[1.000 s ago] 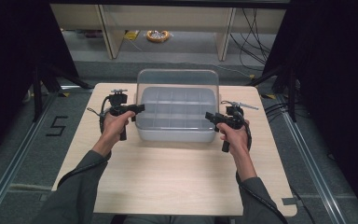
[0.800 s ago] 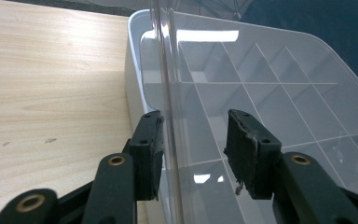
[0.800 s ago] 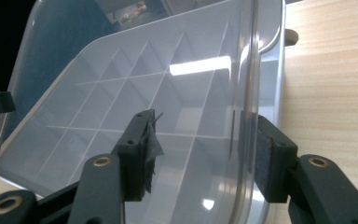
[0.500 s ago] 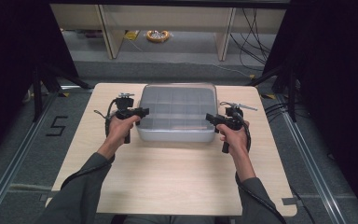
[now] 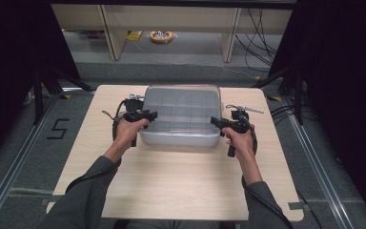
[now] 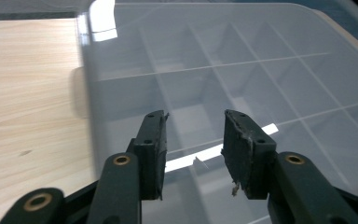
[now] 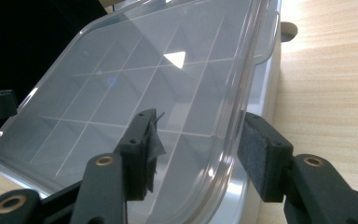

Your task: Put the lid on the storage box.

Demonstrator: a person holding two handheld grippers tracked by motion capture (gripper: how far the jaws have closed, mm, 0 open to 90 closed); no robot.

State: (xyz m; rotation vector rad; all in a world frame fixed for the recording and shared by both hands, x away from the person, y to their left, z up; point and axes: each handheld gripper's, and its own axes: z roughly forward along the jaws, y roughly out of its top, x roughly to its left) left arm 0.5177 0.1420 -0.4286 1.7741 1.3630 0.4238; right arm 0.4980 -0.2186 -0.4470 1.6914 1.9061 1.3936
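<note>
Wooden table (image 5: 171,191), dark curtains on both sides, shelving beyond its far edge. The box (image 5: 178,137) sits midway between the left and right edges, nearer the far edge than the near one.

A second ago the clear lid (image 5: 181,98) was held well above the box. Half a second ago it was already down, and it now lies over the compartments at about the same height. In the right gripper view its rim looks slightly proud of the box wall, so I judge it resting on the box rather than snapped shut.

The left gripper (image 5: 151,114) is at the box's left end. Its jaws have just been opening and stand apart over the lid, with nothing between them. The right gripper (image 5: 214,120) is at the right end. Its jaws have just been closing and straddle the lid's rim, one pad above the lid and one outside the edge. I cannot tell whether the pads press on it.

Lowering looks done. What probably remains is seating the rim all round and letting go.
</note>
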